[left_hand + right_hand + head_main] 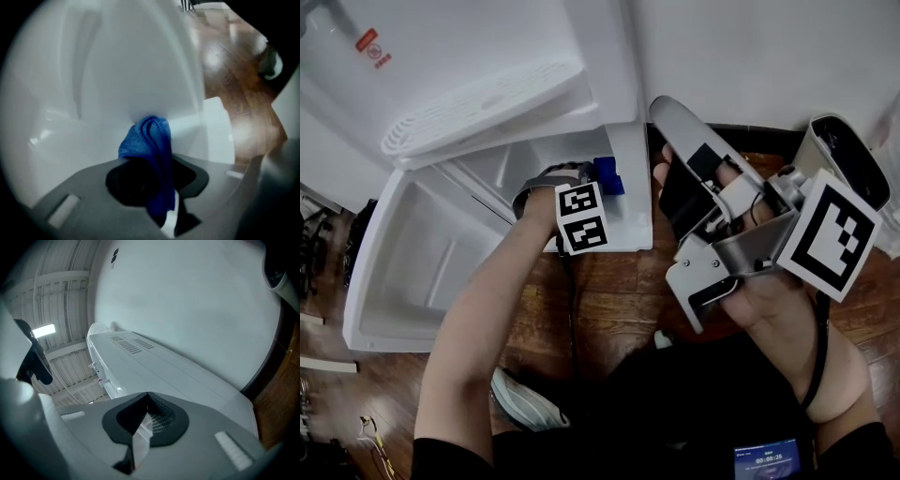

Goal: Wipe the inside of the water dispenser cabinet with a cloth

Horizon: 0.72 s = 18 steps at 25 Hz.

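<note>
As my left gripper (163, 201) points down into the water dispenser cabinet (630, 192), its jaws are clamped on the blue cloth (151, 140). In that gripper's view the cloth's long axis runs from 6 o'clock to 12, with its folded loop end aimed at the white inner wall (117, 70). At 3 o'clock of the cabinet, my right gripper (667, 112) is raised, its jaws together and holding nothing.
</note>
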Each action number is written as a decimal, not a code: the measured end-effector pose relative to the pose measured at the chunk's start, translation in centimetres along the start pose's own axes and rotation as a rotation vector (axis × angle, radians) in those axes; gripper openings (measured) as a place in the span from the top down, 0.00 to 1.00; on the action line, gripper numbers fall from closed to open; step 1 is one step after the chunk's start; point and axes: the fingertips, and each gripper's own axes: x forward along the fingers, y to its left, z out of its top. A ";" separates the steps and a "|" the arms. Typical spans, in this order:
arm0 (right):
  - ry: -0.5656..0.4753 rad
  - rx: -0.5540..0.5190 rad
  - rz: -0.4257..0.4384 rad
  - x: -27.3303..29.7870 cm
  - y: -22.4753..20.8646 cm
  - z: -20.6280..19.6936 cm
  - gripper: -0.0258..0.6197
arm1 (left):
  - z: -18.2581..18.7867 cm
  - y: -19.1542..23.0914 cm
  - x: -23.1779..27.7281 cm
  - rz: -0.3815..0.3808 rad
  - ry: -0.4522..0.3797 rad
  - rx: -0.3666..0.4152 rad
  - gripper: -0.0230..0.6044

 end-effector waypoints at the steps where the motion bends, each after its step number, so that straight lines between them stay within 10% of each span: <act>1: -0.003 -0.007 -0.001 0.0 0.0 0.1 0.95 | 0.2 -1.4 -1.1 -0.034 -0.016 -0.003 0.76; 8: -0.012 -0.004 -0.005 0.0 0.2 0.2 0.95 | 0.9 -10.0 -8.2 -0.259 -0.099 0.020 0.75; 14: -0.010 0.004 0.006 0.1 0.4 0.2 0.95 | -1.7 2.4 -5.4 0.058 -0.025 -0.079 0.75; 18: 0.002 0.016 -0.008 0.0 0.0 -0.2 0.95 | -3.9 5.9 0.5 0.132 0.077 -0.066 0.75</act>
